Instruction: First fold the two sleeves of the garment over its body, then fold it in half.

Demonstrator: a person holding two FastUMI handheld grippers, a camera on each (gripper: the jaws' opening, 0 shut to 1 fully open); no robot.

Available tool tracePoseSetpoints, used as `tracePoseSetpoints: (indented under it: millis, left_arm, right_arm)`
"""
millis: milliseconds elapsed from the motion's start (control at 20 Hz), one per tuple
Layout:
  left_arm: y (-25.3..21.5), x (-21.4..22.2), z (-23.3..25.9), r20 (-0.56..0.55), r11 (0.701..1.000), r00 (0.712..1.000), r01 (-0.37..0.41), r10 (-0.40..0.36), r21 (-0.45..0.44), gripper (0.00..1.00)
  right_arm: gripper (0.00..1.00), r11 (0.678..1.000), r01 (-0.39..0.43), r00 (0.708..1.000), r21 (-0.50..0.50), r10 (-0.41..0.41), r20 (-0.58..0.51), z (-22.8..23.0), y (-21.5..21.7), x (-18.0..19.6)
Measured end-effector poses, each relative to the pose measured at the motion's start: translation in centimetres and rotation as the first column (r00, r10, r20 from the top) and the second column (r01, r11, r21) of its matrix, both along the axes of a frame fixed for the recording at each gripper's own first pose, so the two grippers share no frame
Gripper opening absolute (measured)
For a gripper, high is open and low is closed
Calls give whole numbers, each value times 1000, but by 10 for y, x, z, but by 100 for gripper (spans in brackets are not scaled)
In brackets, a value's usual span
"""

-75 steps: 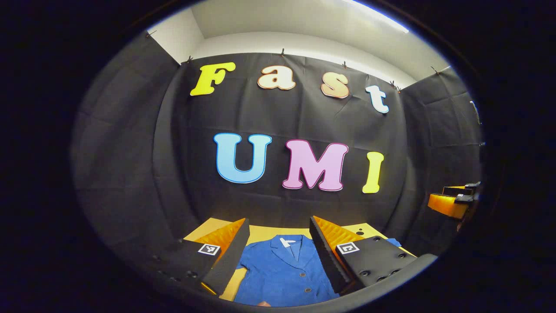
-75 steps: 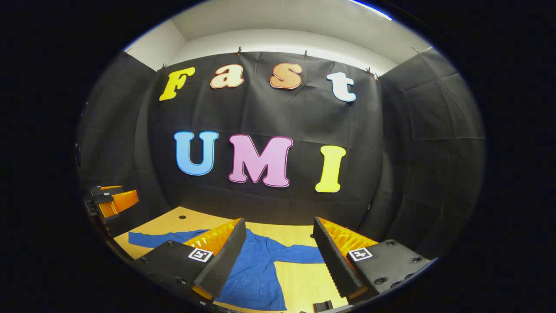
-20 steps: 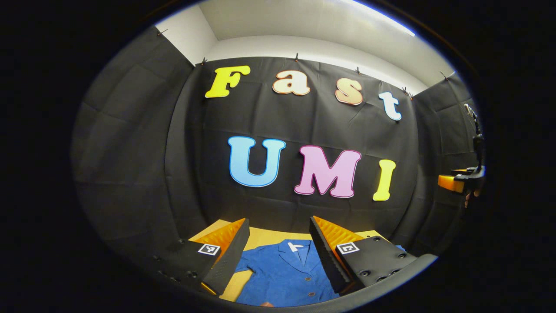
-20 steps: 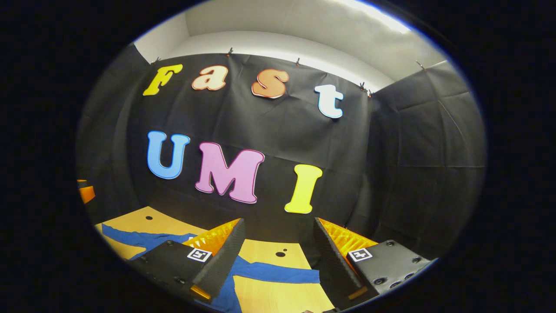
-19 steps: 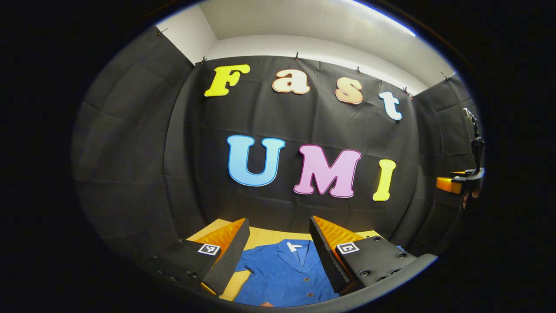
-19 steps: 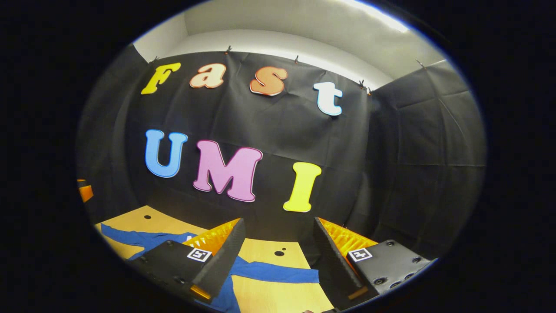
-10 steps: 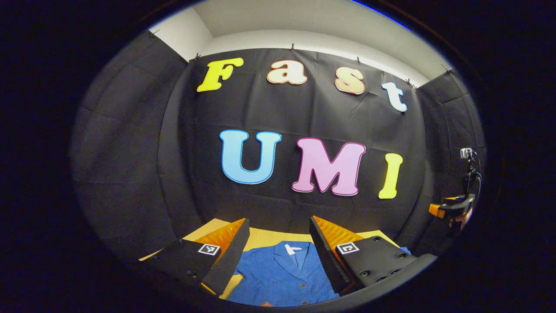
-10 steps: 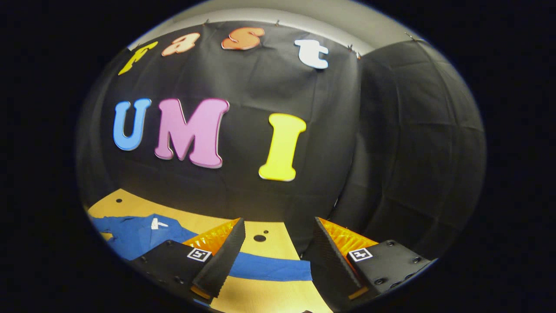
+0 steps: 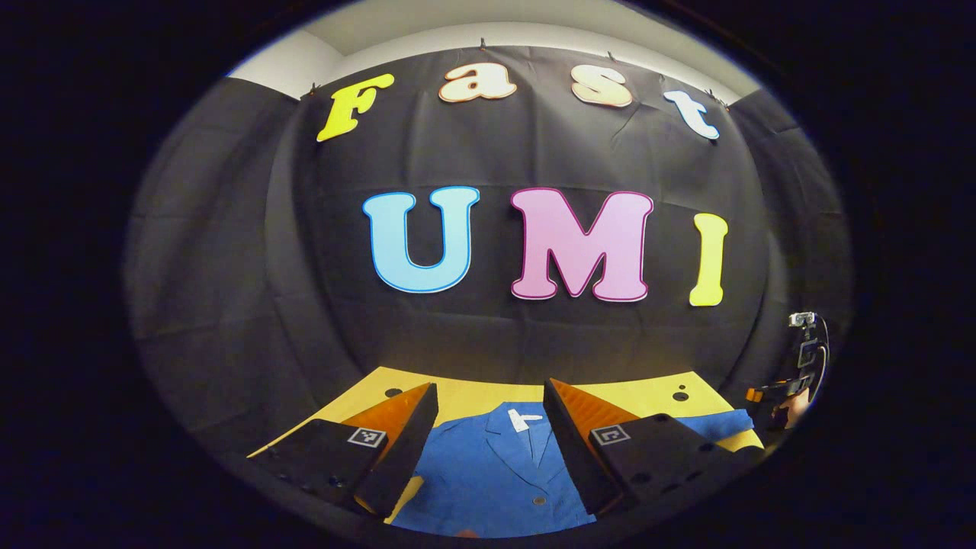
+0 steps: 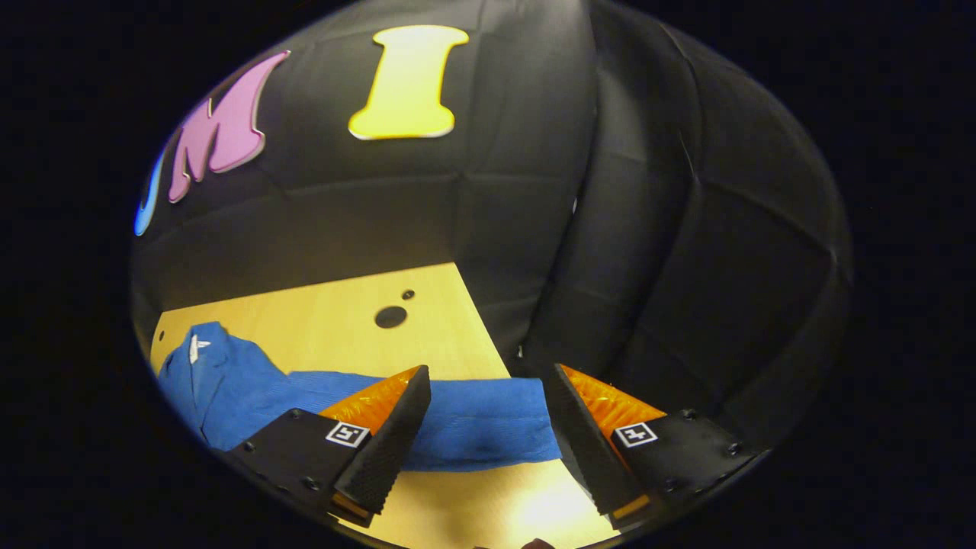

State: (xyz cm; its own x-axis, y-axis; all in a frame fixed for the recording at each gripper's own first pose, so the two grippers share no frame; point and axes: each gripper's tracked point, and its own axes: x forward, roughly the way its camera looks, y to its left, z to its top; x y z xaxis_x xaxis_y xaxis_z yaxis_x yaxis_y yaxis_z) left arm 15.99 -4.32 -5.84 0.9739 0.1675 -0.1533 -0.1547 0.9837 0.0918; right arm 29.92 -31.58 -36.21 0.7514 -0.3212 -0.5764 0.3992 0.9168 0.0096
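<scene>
Above the sleeve (image 10: 488,423) end, right tool (image 10: 488,427) tilted down, jaws apart, left tool (image 9: 488,435) open over garment (image 9: 496,473) collar, worktop (image 10: 343,328) beneath.

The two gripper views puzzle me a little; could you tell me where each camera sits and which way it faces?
Left gripper view: rides the left gripper, open, above the wooden table's near side, facing the booth wall over the blue button-up shirt's collar; the right gripper shows far right.
Right gripper view: rides the right gripper, open, tilted down at the shirt's outstretched sleeve by the table's edge.
Shared: shirt, sleeve, table, wall.
</scene>
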Motion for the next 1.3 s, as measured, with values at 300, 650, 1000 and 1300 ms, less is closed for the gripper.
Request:
tracePoseSetpoints:
  millis: [300, 650, 1000, 1300]
  left_arm:
    - [-16, 19, -10, -47, 999, 999, 16, -14, 42, 80]
    - [-18, 28, -20, -79, 1000, 997, 5, -3, 17, 80]
    - [-7, 23, -26, -93, 1000, 995, -18, 18, 5, 80]
    - [4, 15, -24, -90, 1000, 996, -28, 29, 13, 80]
  right_arm:
    - [100, 998, 55, 987, 43, -48, -151, -68, -22, -15]
    - [84, 987, 80, 984, 137, -57, -166, -67, -13, -11]
    - [66, 993, 72, 982, 98, -54, -178, -69, -16, -13]
    - [12, 1000, 11, 982, 3, -11, -187, -78, -21, -16]
